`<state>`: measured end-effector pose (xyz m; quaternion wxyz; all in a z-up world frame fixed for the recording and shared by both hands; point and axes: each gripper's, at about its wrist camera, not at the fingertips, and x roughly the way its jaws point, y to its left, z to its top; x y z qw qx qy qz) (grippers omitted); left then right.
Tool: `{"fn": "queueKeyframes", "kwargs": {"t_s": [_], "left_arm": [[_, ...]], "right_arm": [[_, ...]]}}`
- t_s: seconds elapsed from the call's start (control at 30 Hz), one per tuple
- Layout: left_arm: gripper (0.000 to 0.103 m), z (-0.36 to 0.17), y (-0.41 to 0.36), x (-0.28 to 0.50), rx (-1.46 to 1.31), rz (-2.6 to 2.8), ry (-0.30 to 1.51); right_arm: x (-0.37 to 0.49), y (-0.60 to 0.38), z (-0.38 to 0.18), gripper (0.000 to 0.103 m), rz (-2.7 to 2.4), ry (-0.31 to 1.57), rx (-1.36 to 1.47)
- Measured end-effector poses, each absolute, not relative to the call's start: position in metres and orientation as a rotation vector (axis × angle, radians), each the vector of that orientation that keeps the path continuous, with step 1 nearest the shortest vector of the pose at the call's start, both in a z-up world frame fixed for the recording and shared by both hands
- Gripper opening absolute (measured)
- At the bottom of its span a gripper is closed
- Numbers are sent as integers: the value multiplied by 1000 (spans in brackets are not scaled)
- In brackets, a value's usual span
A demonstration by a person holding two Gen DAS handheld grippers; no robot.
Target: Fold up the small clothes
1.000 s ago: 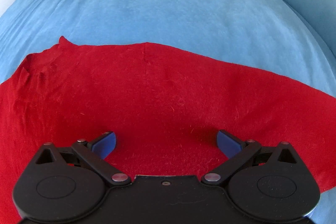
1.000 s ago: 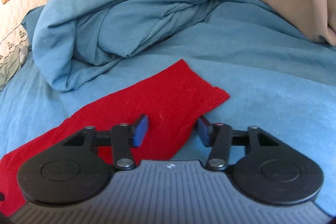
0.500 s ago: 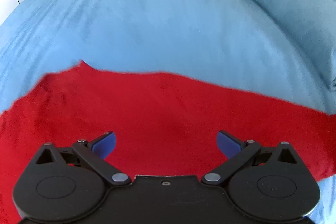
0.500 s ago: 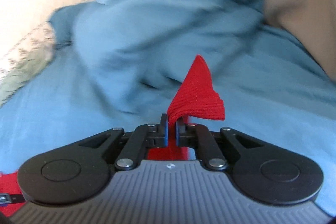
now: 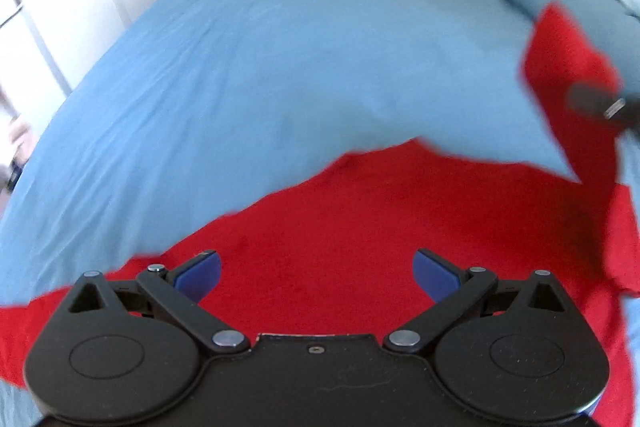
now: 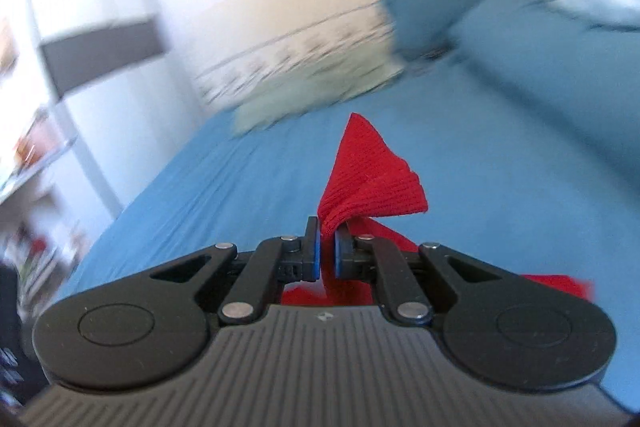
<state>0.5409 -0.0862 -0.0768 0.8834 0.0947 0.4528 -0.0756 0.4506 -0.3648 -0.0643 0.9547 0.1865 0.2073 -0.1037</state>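
Red knit fabric, a small garment (image 5: 360, 227), lies spread on the blue bed sheet (image 5: 240, 87) under your left hand-held gripper (image 5: 316, 267), whose blue-padded fingers stand wide apart above the cloth with nothing between them. The garment's long axis runs left to right across this view, and its right end rises off the bed toward a dark, blurred object at the frame edge.

From the right wrist, your right hand-held gripper (image 6: 326, 253) is pinched tight on the garment's ribbed end (image 6: 368, 179), which sticks up past the fingertips, pointing away over the bed.
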Motion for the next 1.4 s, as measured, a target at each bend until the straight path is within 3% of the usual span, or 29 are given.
{"fn": "queueKeyframes", "kwargs": {"t_s": [0.2, 0.4, 0.43, 0.47, 0.53, 0.63, 0.77, 0.9, 1.03, 1.13, 1.17, 1.27, 1.4], "left_arm": [[103, -105, -14, 533, 79, -105, 969], [103, -112, -9, 534, 0, -123, 978], [103, -112, -9, 534, -15, -139, 979], [103, -111, -12, 536, -28, -158, 982], [103, -110, -19, 531, -50, -202, 987], [101, -116, -32, 527, -85, -268, 1006], [89, -133, -55, 525, -133, -311, 1049], [73, -149, -70, 531, -188, -272, 1064], [68, -155, -74, 530, -190, -205, 1031], [56, -156, -75, 525, -166, -169, 1001], [48, -157, -77, 525, -160, -159, 990], [6, -157, -77, 533, -168, -153, 966], [6, -125, -70, 541, -178, -155, 846]], "right_arm": [[489, -259, -167, 22, -91, 630, 190], [472, -217, -203, 26, -19, 688, 35], [469, -216, -204, 34, -10, 686, 14], [468, -217, -204, 52, 2, 687, -5], [459, -218, -199, 70, 5, 682, -43], [454, -239, -183, 78, -41, 673, -57], [415, -278, -166, 93, -155, 667, 4], [384, -315, -160, 95, -275, 683, 45], [352, -344, -168, 98, -396, 697, 97], [339, -360, -175, 98, -455, 710, 162], [334, -364, -178, 98, -468, 715, 178], [327, -372, -185, 98, -501, 731, 183], [339, -382, -194, 98, -560, 738, 138]]}}
